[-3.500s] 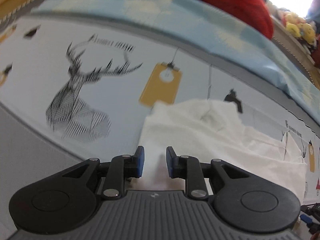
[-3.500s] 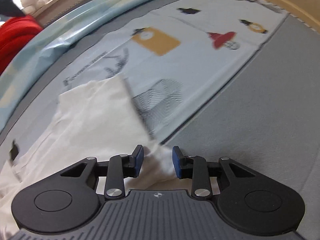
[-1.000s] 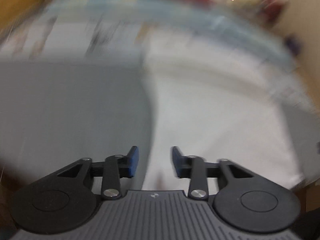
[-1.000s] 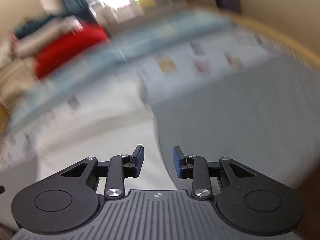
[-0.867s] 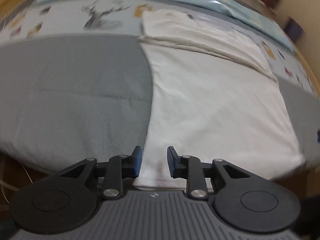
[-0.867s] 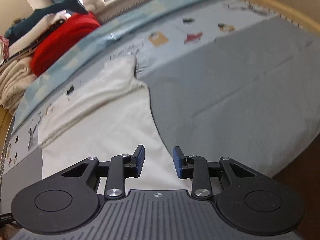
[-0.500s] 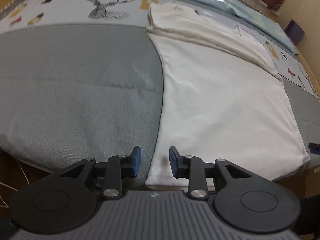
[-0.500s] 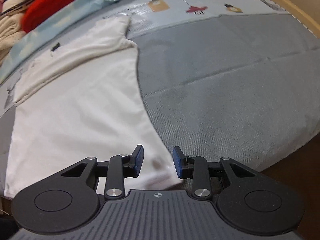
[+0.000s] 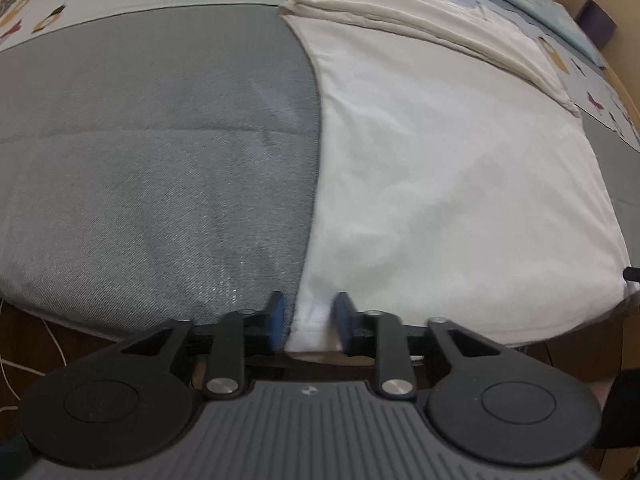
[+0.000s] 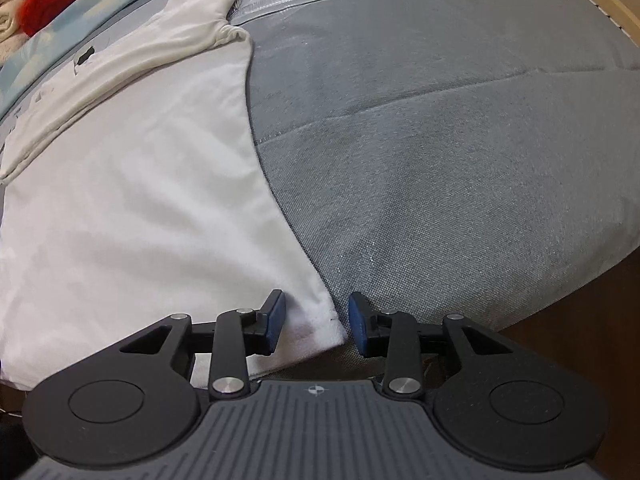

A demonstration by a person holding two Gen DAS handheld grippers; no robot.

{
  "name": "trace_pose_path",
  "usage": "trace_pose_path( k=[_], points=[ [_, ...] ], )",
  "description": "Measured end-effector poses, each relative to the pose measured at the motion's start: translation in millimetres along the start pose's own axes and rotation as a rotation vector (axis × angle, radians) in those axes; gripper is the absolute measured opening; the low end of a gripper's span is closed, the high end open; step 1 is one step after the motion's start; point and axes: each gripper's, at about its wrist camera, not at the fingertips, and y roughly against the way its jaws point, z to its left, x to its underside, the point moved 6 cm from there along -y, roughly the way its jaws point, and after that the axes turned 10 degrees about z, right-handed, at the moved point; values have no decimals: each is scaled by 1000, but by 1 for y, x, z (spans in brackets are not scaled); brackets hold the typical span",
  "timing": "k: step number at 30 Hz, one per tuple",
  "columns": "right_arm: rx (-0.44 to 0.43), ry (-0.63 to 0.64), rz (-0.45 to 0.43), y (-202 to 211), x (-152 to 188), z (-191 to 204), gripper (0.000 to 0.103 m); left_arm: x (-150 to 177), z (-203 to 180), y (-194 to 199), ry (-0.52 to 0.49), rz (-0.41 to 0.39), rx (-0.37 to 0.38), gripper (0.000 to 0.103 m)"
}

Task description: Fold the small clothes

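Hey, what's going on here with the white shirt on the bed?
A person is folding a white garment spread on a grey bedcover, one hand-held gripper at each near corner. The left hand-held gripper has just been closing around the near-left corner. The right hand-held gripper is open, straddling the near-right corner. The far part is already folded over.

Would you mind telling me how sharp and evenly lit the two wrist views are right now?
Left wrist view: mostly sharp, slight motion smear at the blue pads of the left tool, fisheye bowing the grey bedcover; the white garment is bright, nearly washed out. Right wrist view: crisp, weave visible, soft shadow under the right tool, corners dim.
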Motion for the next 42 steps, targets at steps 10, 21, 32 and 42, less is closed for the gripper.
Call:
trace_pose_path(
  k=[10,21,32,42],
  points=[
    [-118,30,4,14,8,12,7,11,11,24,28,-27,4,5],
    [-29,56,63,-1,8,10,15,4,6,1,54,35,3,31],
    [-104,125,-80,35,3,30,6,3,-5,51,-11,-110,14,6],
    [-255,194,-251,153,17,30,6,44,3,184,-159,-291,69,5]
  ],
)
